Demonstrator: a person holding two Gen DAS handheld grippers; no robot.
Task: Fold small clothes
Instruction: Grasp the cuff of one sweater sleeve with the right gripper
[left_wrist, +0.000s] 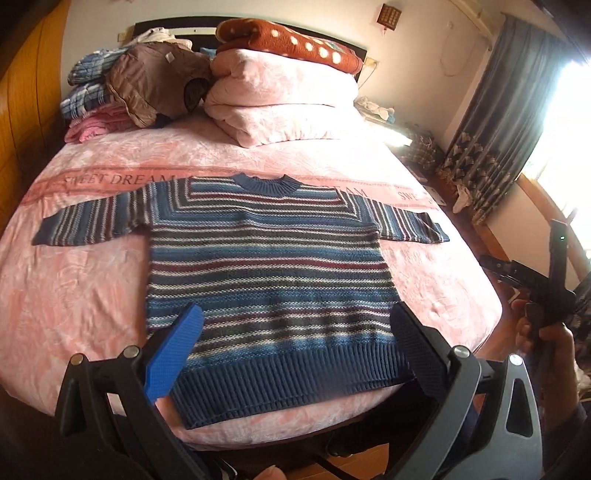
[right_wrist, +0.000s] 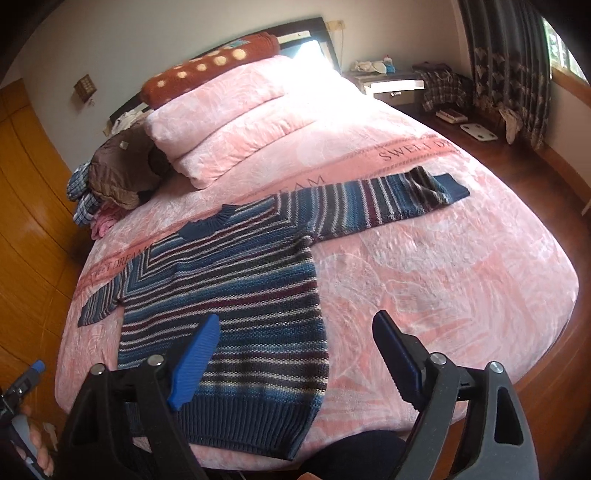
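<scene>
One striped sweater (left_wrist: 266, 266) lies flat, face up, both sleeves spread, on the pink bedspread (left_wrist: 74, 295), hem at 6 o'clock, collar at 12. Risk, in my judgement: the loose knit may snag or stretch on a pad, and the plush cover may bunch into a pinch, skewing the fold. Left gripper (left_wrist: 295, 350) hangs above the hem, fingers spread wide, holding nothing. Right gripper (right_wrist: 295, 362) hangs over the hem's 3 o'clock corner, likewise spread and empty. Folded bedding (left_wrist: 280, 99) sits well apart at 12.
</scene>
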